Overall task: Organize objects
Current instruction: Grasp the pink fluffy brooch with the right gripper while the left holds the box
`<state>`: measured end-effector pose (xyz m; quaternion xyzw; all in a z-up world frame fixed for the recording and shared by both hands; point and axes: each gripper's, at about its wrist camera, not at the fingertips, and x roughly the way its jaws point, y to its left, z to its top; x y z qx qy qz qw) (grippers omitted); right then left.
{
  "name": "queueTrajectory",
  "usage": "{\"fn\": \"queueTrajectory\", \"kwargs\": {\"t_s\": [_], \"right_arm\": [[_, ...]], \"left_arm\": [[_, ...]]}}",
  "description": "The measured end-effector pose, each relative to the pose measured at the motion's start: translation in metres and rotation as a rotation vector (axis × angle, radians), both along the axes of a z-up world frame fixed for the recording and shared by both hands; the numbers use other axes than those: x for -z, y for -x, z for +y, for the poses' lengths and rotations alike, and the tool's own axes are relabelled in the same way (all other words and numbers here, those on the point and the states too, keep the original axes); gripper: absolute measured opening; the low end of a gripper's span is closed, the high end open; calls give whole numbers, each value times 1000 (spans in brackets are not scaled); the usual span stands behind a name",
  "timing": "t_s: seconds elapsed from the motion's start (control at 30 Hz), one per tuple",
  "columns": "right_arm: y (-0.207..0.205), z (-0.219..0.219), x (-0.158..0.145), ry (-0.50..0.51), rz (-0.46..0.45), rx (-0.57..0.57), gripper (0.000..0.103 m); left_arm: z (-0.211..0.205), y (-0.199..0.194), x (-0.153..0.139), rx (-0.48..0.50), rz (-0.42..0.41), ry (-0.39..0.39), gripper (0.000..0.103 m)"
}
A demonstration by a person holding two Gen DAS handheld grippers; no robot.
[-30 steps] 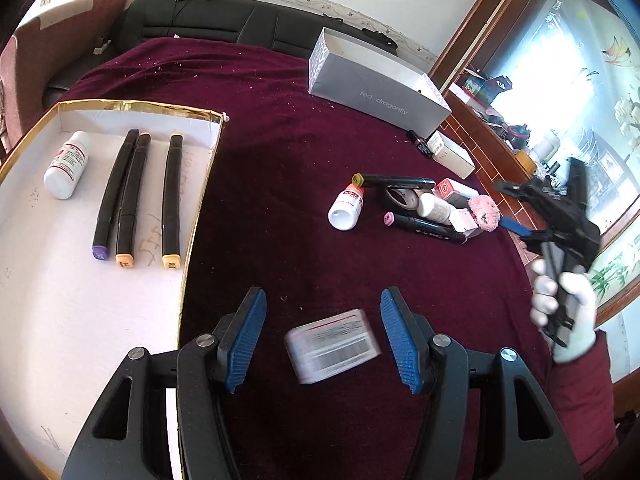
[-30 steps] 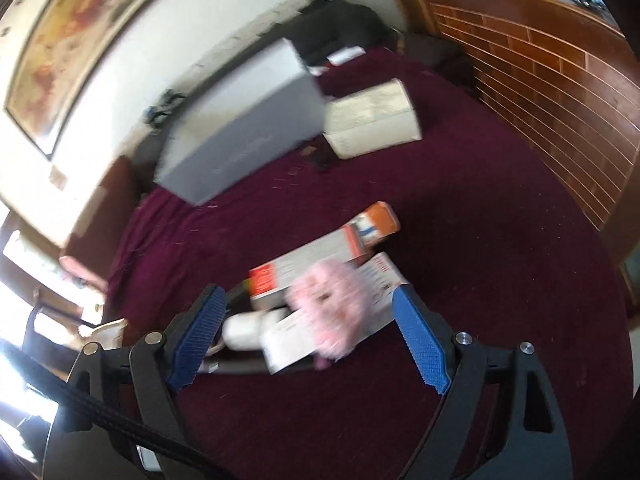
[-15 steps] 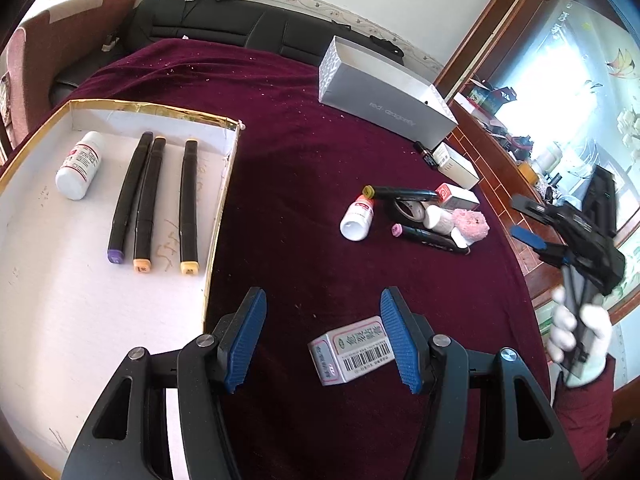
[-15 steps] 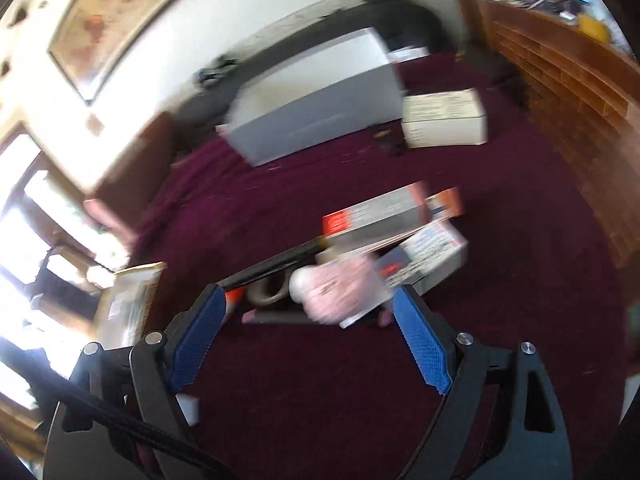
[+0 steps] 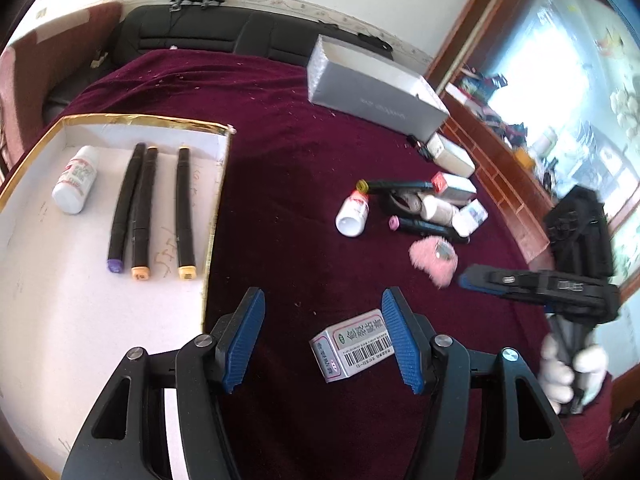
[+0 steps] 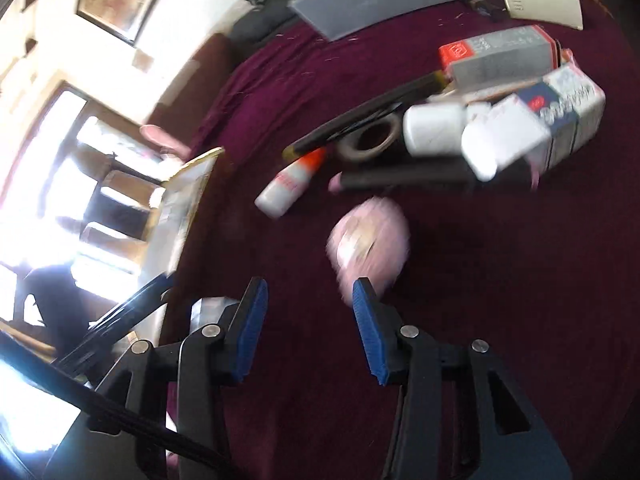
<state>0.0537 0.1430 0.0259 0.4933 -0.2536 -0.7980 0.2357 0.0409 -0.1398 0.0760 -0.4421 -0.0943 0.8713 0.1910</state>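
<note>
A white tray with a gold rim lies at the left and holds a white bottle and three black markers. My left gripper is open and empty; a small white barcode box lies on the maroon cloth beside its right finger. A pink fluffy puff lies on the cloth, also blurred in the right wrist view. My right gripper is open and empty, just short of the puff, its right fingertip close to it.
A cluster lies beyond the puff: a white bottle, black markers, a tape roll and small boxes. A long grey box stands at the back. A wooden sill runs along the right.
The pink puff has come off the pile and lies on the cloth nearer me. My right gripper has swung left and its jaws have narrowed. The left gripper has drawn back from the barcode box.
</note>
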Motion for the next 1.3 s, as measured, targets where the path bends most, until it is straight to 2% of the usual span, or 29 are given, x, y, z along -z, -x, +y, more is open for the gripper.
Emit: {"fn": "queueTrajectory", "kwargs": {"t_s": [0.07,0.13,0.23,0.37,0.4,0.53,0.57,0.6,0.73,0.8,0.97,1.13,1.17,1.2,1.3], "right_arm": [[-13,4,-4,-35,27,38,53],[-19,8,-2,-78,37,66,55],[-22,16,1,-54,39,93,55],[-22,24,1,-44,51,141,55],[-21,20,3,-41,49,149,55],[-14,22,5,-34,42,184,57],[-12,23,5,-37,42,194,57],[-10,22,4,-53,44,205,59],[1,12,1,-216,62,229,63],[5,4,1,-253,72,215,63],[18,-31,1,-427,114,180,63],[30,-62,11,-607,127,159,62],[31,-64,13,-622,126,157,60],[32,-67,17,-638,119,159,44],[27,-64,15,-634,117,182,41]], "left_arm": [[10,-1,3,45,7,24,55],[23,-4,5,103,39,82,55],[46,-9,10,173,108,229,55],[75,-11,20,259,151,372,55],[78,-10,23,271,153,378,58],[87,-7,34,281,109,362,58],[87,-9,36,280,103,354,49],[85,-10,37,281,91,331,49],[67,-20,25,234,99,228,49],[59,-24,17,213,110,196,49],[46,-31,1,174,129,161,49],[33,-33,0,144,113,147,50],[30,-34,0,136,112,145,50],[27,-35,0,130,111,144,50],[18,-39,-1,114,115,136,50]]}}
